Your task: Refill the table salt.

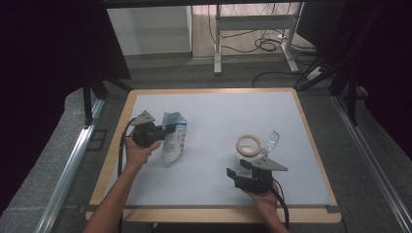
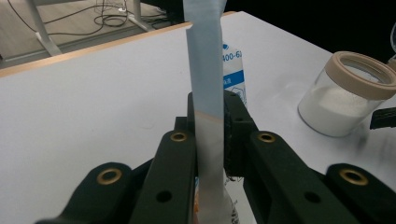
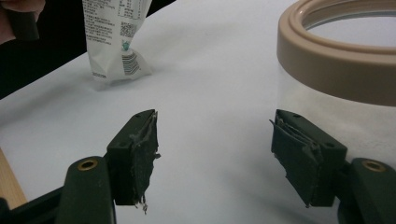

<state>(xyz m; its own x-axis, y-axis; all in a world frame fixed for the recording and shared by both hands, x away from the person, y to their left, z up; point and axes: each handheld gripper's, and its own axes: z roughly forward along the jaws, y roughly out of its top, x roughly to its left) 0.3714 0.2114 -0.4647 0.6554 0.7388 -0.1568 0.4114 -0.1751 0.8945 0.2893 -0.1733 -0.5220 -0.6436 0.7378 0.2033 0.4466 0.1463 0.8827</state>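
A white and blue bag [image 1: 174,138] stands on the white table top [image 1: 218,111] at the left. My left gripper [image 1: 166,130] is shut on the bag's flat top edge [image 2: 205,70], with its jaws pressed on both sides. An open clear jar [image 1: 248,148] with a beige rim holds white powder [image 2: 336,109] and stands at the right. My right gripper [image 1: 238,168] is open just in front of the jar, low over the table. Its worn pads [image 3: 140,149] have nothing between them, and the jar [image 3: 345,60] rises to their right.
A clear plastic piece [image 1: 272,140] leans beside the jar on its right. The table has a wooden edge [image 1: 214,213]. Black curtains flank it, and a desk frame with cables [image 1: 262,43] stands on the floor beyond. The bag's lower end [image 3: 112,42] touches the table.
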